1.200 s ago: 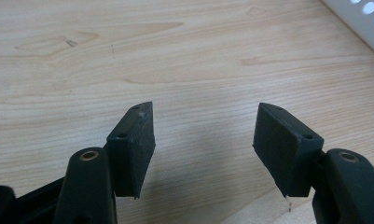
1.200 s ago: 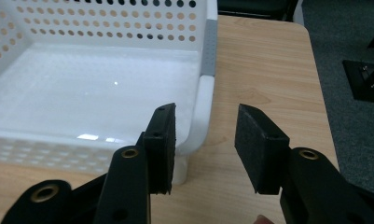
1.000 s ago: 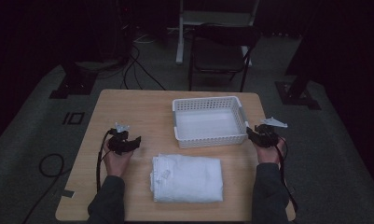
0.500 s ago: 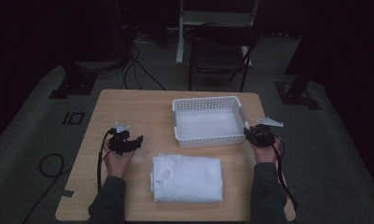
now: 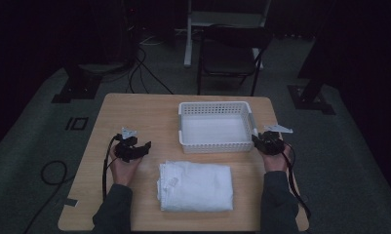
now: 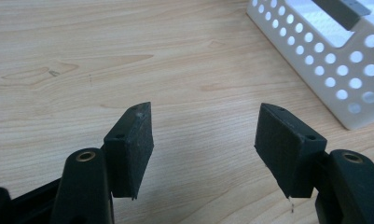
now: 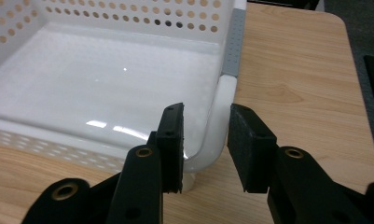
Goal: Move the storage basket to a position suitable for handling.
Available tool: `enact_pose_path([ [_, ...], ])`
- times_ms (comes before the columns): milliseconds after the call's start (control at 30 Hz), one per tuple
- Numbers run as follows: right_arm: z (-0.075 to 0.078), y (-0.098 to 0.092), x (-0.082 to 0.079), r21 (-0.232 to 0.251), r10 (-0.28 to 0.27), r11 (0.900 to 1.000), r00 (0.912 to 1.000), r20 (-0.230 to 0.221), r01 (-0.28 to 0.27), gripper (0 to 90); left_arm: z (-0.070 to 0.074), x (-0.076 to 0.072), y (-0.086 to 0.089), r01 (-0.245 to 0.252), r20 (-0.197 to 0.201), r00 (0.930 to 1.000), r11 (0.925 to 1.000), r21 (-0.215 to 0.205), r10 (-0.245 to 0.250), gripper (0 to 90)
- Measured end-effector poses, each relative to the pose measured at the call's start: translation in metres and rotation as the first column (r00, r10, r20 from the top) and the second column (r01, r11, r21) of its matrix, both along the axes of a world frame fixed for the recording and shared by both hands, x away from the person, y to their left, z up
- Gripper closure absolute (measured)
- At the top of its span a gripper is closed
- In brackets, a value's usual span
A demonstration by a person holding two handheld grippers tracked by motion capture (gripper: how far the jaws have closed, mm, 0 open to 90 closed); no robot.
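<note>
Though ungripped, basket (image 7: 212,126) corner between right gripper (image 7: 205,140) jaws.

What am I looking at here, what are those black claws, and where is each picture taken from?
A person at a wooden table holds a two-jaw gripper in each hand. One picture looks down from above; the other two come from cameras riding on the grippers, looking along their black jaws. On the table lie a white perforated basket and a folded white cloth. The left gripper is open over bare wood, holding nothing. The right gripper's jaws have just been closing, with the basket's corner rim between them; whether they pinch it is unclear.
</note>
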State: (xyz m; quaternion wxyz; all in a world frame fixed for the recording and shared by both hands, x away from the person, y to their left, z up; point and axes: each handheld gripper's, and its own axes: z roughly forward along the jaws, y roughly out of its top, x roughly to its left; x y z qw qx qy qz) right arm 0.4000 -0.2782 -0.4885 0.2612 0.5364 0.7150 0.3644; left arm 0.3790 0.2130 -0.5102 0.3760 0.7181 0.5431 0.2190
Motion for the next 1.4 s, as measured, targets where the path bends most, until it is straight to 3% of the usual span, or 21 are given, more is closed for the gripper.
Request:
enact_pose_path([
  [933,-0.004,0.024,0.003,0.034,0.081,0.996,0.9967,-0.007,-0.081,67.6,0.004,-0.002,-0.003,-0.001,0.010,1.0000,0.9999,-0.013,0.001,37.1],
  [1400,-0.003,0.043,0.001,0.017,0.132,0.991,0.9912,-0.002,-0.132,67.6,0.007,-0.004,-0.001,-0.007,0.028,0.9996,0.9996,-0.028,0.008,37.1],
])
